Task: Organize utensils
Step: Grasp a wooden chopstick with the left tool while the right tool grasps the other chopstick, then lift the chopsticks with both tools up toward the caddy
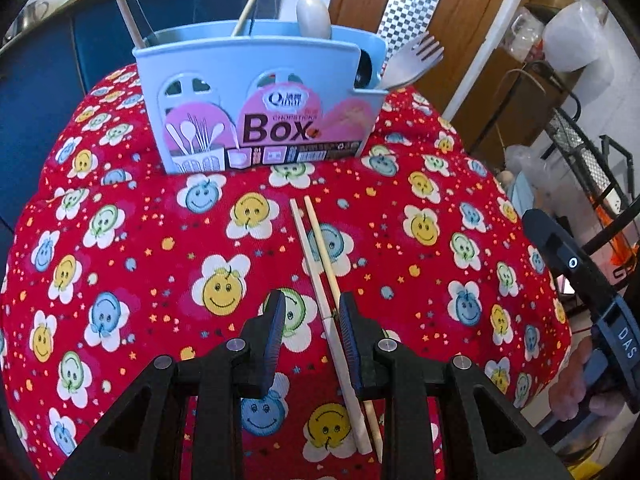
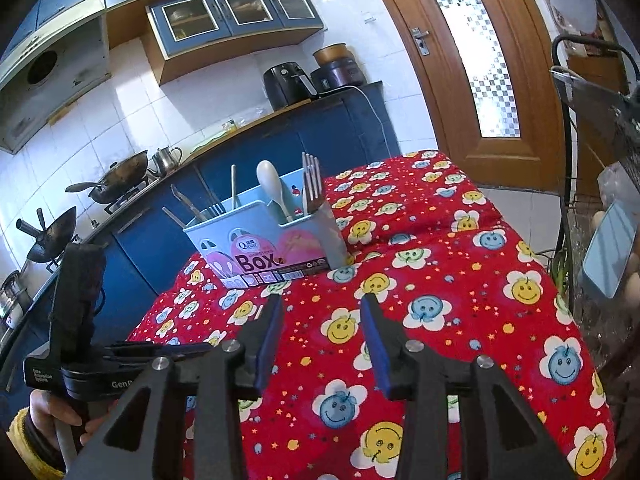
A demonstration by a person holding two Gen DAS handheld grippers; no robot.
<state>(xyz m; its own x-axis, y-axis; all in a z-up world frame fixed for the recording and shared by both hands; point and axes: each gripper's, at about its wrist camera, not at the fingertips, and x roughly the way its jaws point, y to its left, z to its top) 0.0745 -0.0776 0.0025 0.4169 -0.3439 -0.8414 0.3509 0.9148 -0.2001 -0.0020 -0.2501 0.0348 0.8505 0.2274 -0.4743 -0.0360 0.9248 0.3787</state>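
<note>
Chopsticks last on the cloth, rest already in the box

Chopsticks (image 1: 320,264), a pale wooden pair, lie side by side on the red smiley-flower cloth covering the counter (image 1: 460,184), in front of the light-blue utensil box (image 1: 256,92). They look like the only loose utensils left.

Already in the box: a white spoon (image 2: 269,184) and a fork (image 2: 311,178) in the right-hand compartments, more sticks and dark handles in the left one. A spork (image 1: 416,60) pokes out at the box's right end.

Left tool (image 1: 312,320): jaws narrow, straddling the near part of the pair; the sticks sit close against the right pad, the left pad stands clear. Not gripped, by my reading.

Right tool (image 2: 320,332): jaws partly apart, nothing between them, hovering over bare cloth and pointing toward the box.

Judgement: mostly done. Left to do: close on the pair, lift, drop it into the box.
</note>
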